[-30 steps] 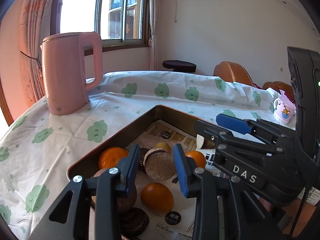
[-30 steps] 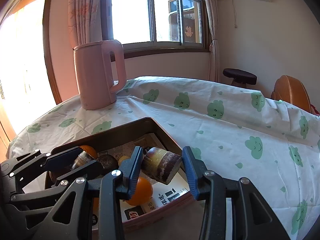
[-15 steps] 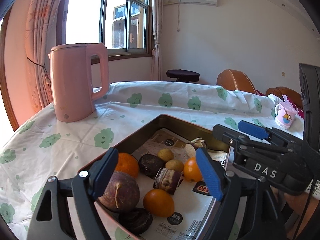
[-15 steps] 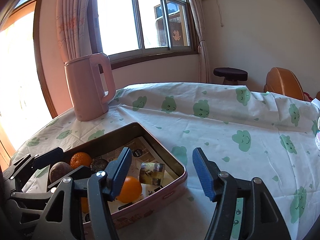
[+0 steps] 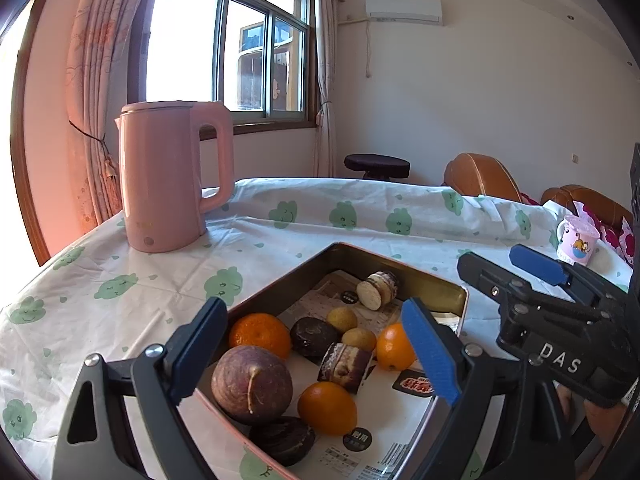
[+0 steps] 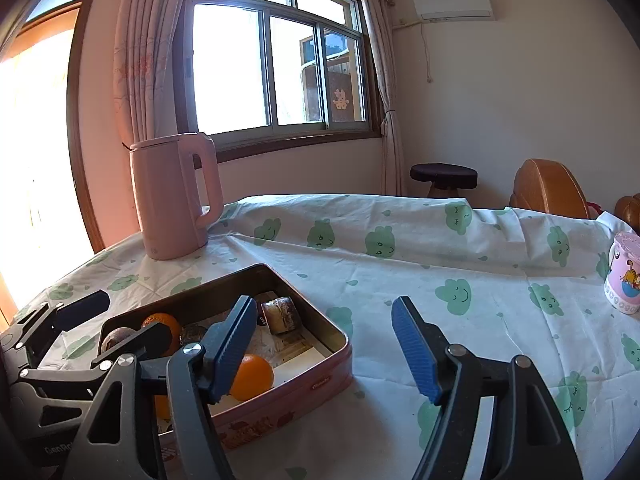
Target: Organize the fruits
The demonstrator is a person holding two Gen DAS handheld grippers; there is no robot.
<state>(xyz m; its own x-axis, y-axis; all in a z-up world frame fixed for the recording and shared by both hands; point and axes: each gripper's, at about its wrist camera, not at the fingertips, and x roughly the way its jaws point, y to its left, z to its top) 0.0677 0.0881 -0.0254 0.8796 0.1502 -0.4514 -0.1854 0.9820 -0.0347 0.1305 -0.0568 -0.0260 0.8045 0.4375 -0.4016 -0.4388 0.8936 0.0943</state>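
On the table (image 6: 460, 280), whose cloth carries a kettle (image 5: 172, 176) toward its far left edge, the fruit is seen gathered in the tin (image 6: 280, 390): oranges (image 5: 327, 408), a dark purple fruit (image 5: 251, 385) and cut pieces (image 5: 345, 367); the sorting is judged nearly done, as no fruit is seen loose on the cloth. Both tongs, left (image 5: 316, 356) and right (image 6: 324, 348), are spread wide and nothing is held or touched.

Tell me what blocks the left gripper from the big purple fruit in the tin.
Nothing visible does. The left gripper hangs open above the tin, and the purple fruit lies uncovered at the near-left corner, an orange beside it.
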